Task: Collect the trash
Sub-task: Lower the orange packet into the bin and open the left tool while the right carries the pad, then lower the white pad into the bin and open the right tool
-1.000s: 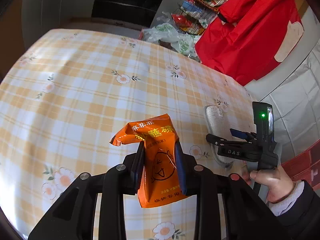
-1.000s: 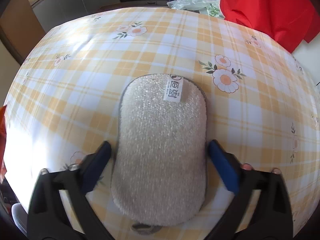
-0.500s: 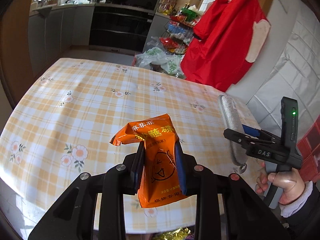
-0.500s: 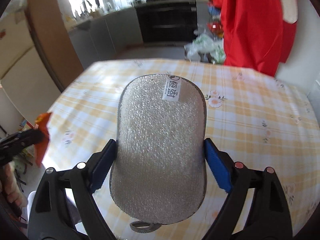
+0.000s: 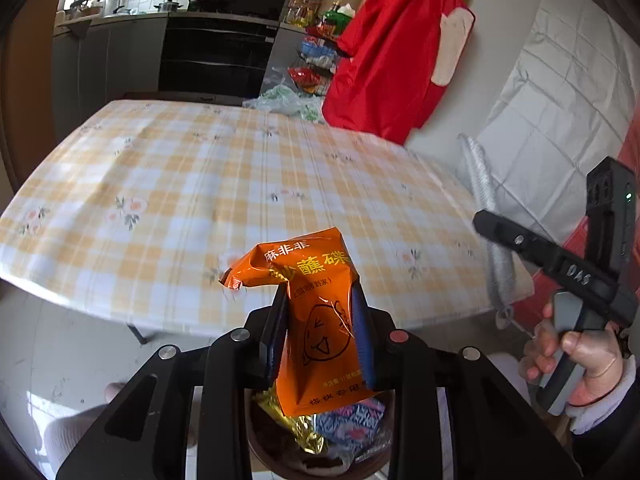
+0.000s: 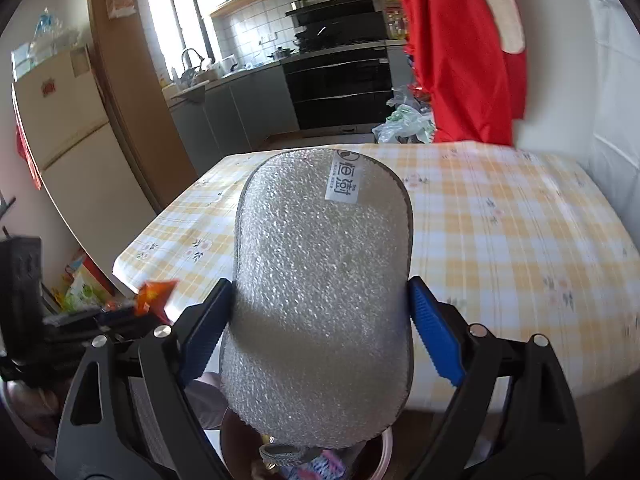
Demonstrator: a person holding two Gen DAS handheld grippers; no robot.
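My left gripper (image 5: 320, 332) is shut on an orange snack packet (image 5: 316, 320), held upright in the air off the near edge of the table (image 5: 224, 184). Right under it stands a brown waste bin (image 5: 280, 452) with gold and blue wrappers (image 5: 344, 420) inside. My right gripper (image 6: 320, 328) is shut across the width of a silver-grey scouring sponge (image 6: 320, 280) with a white label, lifted clear of the table (image 6: 500, 240). In the left wrist view that sponge (image 5: 488, 216) shows edge-on at the right, in the right gripper (image 5: 532, 248) held by a hand (image 5: 576, 360).
A yellow-checked floral cloth covers the table. A red garment (image 5: 392, 52) hangs at its far right beside a white quilted wall. A rack and plastic bags (image 5: 288, 100) stand behind it, with the kitchen counter and oven beyond. A fridge (image 6: 68, 128) is at the left.
Both grippers have pulled back from over the table and risen, each keeping its load. The sponge left the tabletop. The bin with wrappers has come into view under both grippers.
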